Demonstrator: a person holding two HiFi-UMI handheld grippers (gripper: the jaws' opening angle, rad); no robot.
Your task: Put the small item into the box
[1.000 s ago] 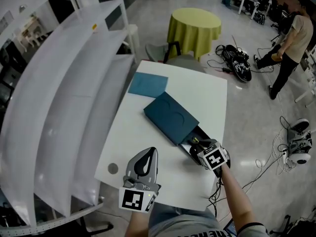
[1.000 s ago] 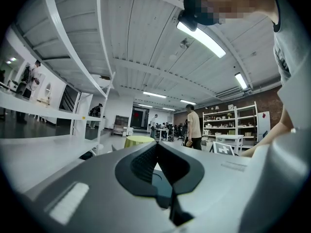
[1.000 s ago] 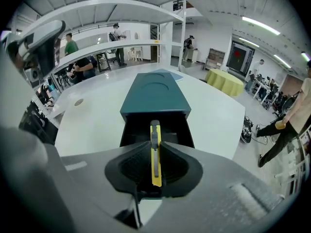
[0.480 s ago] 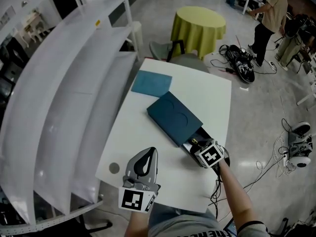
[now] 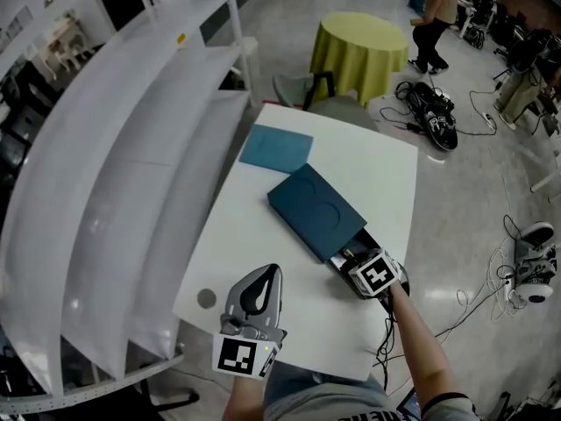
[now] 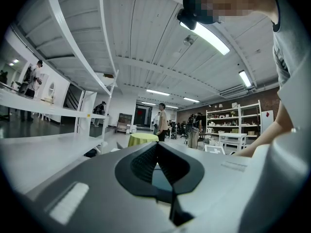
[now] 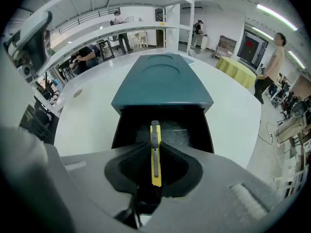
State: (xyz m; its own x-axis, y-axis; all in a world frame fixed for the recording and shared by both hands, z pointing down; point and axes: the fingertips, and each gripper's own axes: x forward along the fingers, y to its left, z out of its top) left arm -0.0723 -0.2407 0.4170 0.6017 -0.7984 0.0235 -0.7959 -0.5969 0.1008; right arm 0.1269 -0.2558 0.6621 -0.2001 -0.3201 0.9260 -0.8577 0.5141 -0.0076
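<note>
A dark teal box (image 5: 314, 210) lies slantwise on the white table (image 5: 263, 235), its black drawer (image 7: 171, 130) pulled out toward me. My right gripper (image 5: 351, 259) is at the drawer's mouth, shut on a small yellow and grey item (image 7: 155, 134) whose tip reaches over the drawer's inside. In the right gripper view the box (image 7: 163, 84) stands straight ahead of the jaws. My left gripper (image 5: 265, 273) hovers over the table's near edge, shut with nothing in it. In the left gripper view the left gripper (image 6: 156, 149) points up at the room.
A flat blue sheet (image 5: 276, 148) lies beyond the box. A grey round mark (image 5: 207, 299) is near the table's left front corner. White curved shelves (image 5: 114, 165) run along the left. A green-clothed round table (image 5: 364, 55), a chair (image 5: 302, 90), cables and a person (image 5: 434, 11) are beyond.
The right gripper with the yellow item has edged closer into the drawer's opening. The left gripper has stayed put. A person in the background has walked leftward.
</note>
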